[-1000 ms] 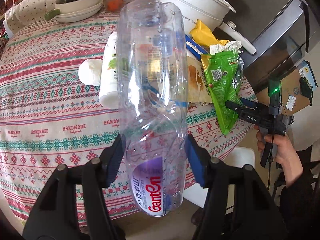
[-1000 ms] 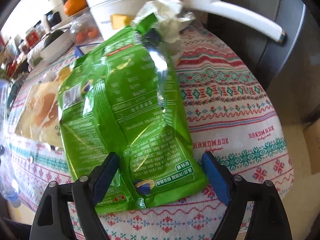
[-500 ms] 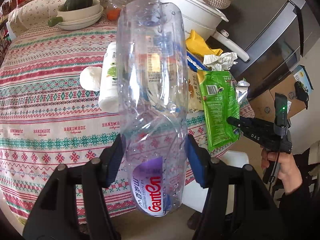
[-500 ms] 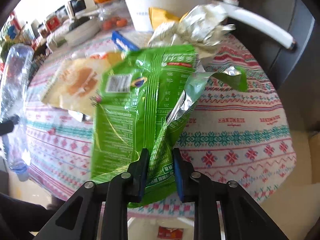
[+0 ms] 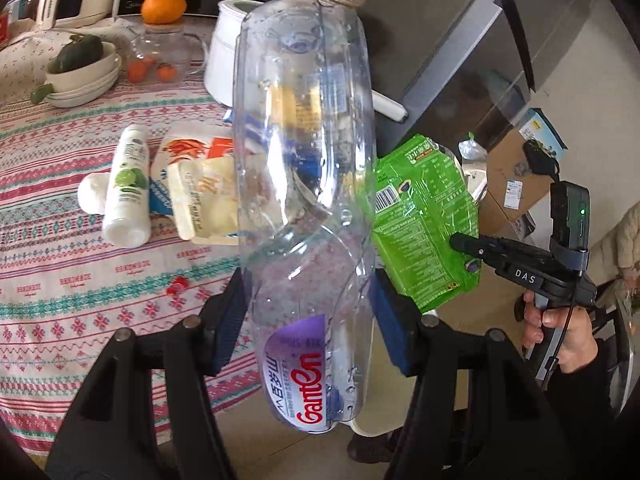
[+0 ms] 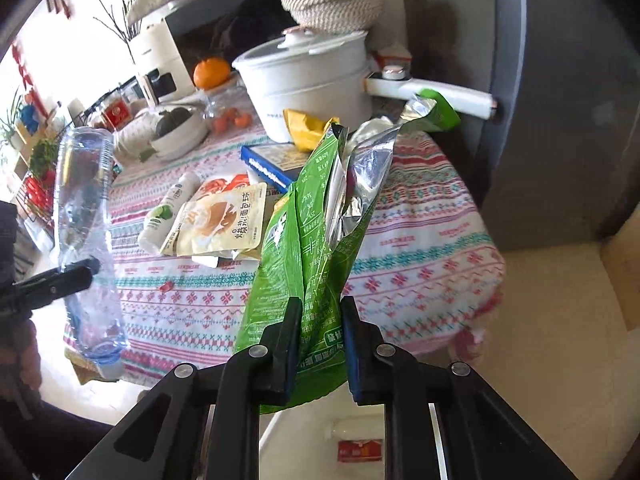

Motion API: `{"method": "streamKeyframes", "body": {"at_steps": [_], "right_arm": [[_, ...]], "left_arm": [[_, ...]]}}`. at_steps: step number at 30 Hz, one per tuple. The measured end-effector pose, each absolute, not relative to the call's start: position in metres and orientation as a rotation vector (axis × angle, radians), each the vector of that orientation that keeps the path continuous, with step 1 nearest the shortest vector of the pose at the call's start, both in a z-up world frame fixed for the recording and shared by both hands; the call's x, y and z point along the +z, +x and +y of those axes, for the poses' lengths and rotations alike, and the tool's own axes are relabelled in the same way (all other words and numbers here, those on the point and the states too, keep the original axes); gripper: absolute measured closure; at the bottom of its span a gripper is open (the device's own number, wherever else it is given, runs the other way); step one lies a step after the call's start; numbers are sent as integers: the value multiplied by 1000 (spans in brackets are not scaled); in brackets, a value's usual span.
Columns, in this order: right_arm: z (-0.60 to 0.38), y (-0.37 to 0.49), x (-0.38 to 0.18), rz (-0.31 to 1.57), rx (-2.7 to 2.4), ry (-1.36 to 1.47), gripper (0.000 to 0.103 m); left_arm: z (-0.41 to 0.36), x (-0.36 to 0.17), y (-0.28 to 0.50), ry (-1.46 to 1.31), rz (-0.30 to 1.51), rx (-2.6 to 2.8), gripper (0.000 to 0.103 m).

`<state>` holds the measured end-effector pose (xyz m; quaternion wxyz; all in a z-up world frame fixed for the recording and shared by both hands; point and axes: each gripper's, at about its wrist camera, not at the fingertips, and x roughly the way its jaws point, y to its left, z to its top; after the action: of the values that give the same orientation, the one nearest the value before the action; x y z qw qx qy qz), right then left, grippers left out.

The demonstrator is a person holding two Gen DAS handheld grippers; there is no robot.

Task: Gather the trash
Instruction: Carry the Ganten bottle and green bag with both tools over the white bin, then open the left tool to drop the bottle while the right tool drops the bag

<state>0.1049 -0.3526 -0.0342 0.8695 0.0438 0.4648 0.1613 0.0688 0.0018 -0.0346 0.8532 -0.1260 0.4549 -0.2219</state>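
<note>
Now the right tool [image 6: 320, 336], closing, pinches the green bag [image 6: 304, 248] lifted off the table [image 6: 420, 216].

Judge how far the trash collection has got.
Nothing visibly binned yet. In hand: left tongs grip the clear plastic Ganten bottle; right tongs are closing on the green foil snack bag. Left on the patterned tablecloth: white lime-label bottle and beige snack pouch.
</note>
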Motion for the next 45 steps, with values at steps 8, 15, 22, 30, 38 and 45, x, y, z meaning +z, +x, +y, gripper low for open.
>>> {"method": "streamKeyframes", "body": {"at_steps": [8,15,22,30,38,45], "right_arm": [[-386,56,-29,964,237,36,83],[-416,33,-66,1098,189,12,83],[-433,24,-86,1169,183,-15,83],[-424,20,-93,1226,249,-62,83],[-405,14,-112,1310,320,-143,83],[-392,16,-134,1394,335,-198,81]], "left_arm": [[-91,-53,45,-164,895,-647,41],[-148,-104,45,-115,993,-692,41],[-168,-133,45,-61,1034,-687,40],[-171,-132,46,-23,1070,-667,32],[-142,-121,37,22,1061,-621,29],[-109,-110,34,9,1035,-572,26]]}}
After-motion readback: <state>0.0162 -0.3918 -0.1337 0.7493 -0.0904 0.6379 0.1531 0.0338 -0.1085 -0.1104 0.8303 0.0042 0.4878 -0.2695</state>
